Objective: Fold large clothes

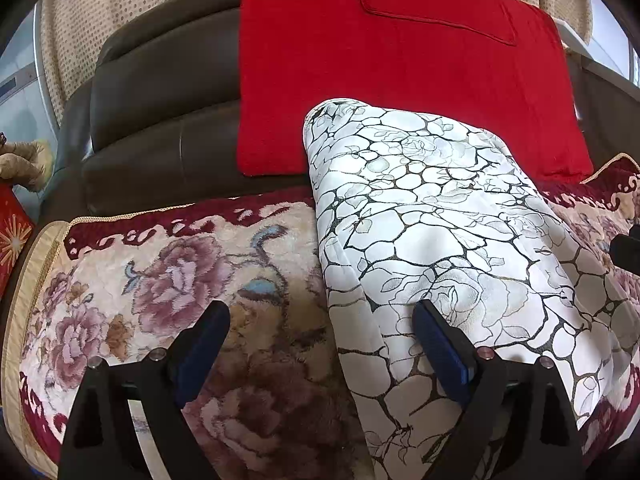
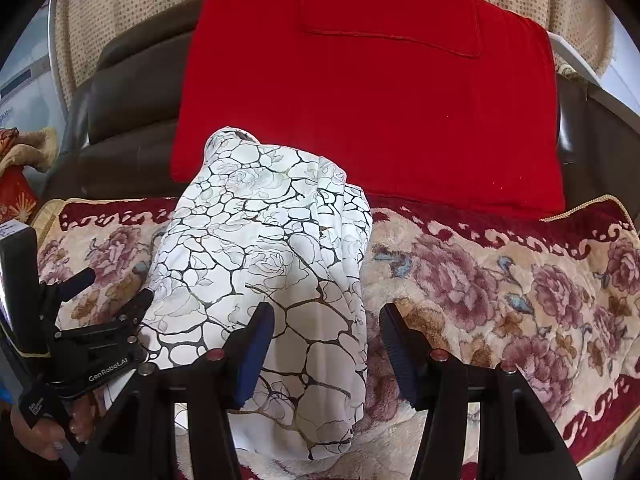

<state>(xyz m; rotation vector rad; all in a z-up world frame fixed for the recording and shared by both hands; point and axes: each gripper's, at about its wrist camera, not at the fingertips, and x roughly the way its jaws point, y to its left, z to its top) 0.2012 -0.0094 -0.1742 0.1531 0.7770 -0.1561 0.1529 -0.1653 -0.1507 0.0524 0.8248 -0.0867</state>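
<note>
A white garment with a black crackle and rose print [image 1: 440,232] lies folded into a long narrow strip on a floral sofa cover, running from the front edge up to the backrest. It also shows in the right wrist view [image 2: 272,248]. My left gripper [image 1: 320,328] is open, its jaws straddling the strip's left edge low over the seat. My right gripper [image 2: 326,328] is open, its jaws straddling the strip's right edge. Neither holds cloth. The left gripper body [image 2: 96,344] shows at the left of the right wrist view.
The floral plush cover [image 1: 168,280] covers the sofa seat. A red cloth [image 1: 380,64] hangs over the dark leather backrest [image 1: 160,92]. A beige dotted curtain [image 1: 120,12] hangs behind. A red box and a beige plush item [image 1: 24,164] sit at the far left.
</note>
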